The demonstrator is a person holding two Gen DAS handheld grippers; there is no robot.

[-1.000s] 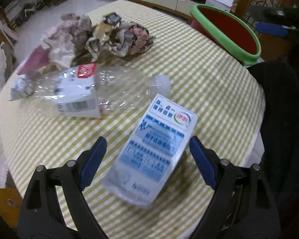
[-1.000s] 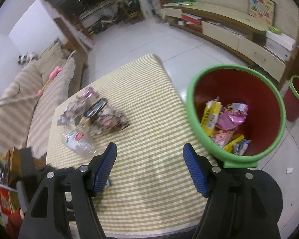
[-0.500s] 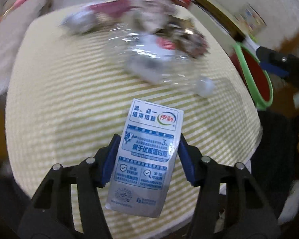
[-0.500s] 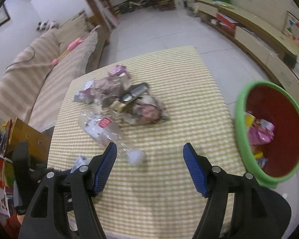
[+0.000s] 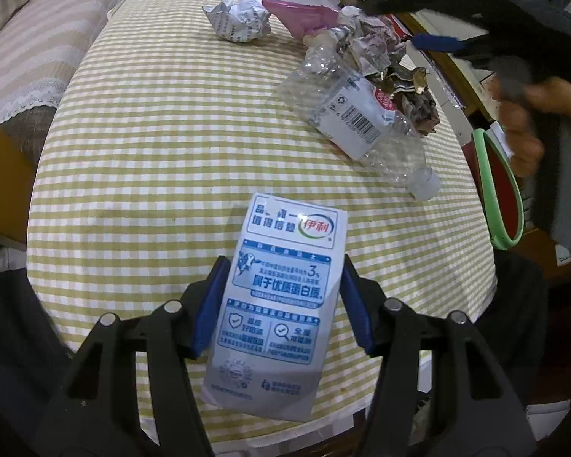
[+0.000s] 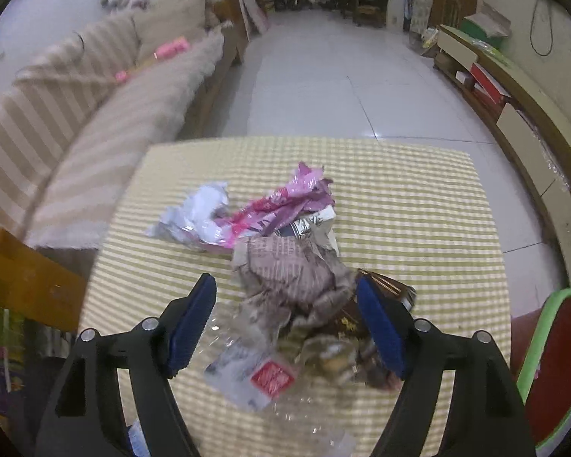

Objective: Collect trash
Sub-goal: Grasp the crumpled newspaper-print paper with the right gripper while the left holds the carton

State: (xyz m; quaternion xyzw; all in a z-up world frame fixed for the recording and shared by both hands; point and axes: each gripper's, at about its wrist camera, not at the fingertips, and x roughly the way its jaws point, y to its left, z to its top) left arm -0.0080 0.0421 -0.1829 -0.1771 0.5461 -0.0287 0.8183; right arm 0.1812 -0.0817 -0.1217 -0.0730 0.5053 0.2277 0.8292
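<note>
**Milk carton clamped, right gripper over the paper heap**

I had the left gripper (image 5: 279,301) clamped on the flattened white-and-blue milk carton (image 5: 281,293), its blue pads (image 5: 209,304) pressing both long edges, the carton held above the near edge of the round table in its yellow-and-white checked cloth (image 5: 152,133). Farther across the cloth lay the crushed clear plastic bottle with a white barcode label (image 5: 361,122), its cap end toward me. Behind it sat the crumpled brownish newspaper wad (image 5: 377,42), a torn pink foil wrapper (image 5: 300,15) and a crumpled white printed paper ball (image 5: 238,19).

I had the right gripper (image 6: 285,321) above that heap with its jaws opening, nothing pinched; the newspaper wad (image 6: 297,278) showed between the pads (image 6: 192,321), untouched as far as I could tell. The bottle (image 6: 259,377) lay just below it in that view, the pink wrapper (image 6: 281,205) beyond. The red bin with a green rim (image 6: 559,361) stood off the table's right side. A striped beige sofa (image 6: 76,122) ran along the left.
</note>
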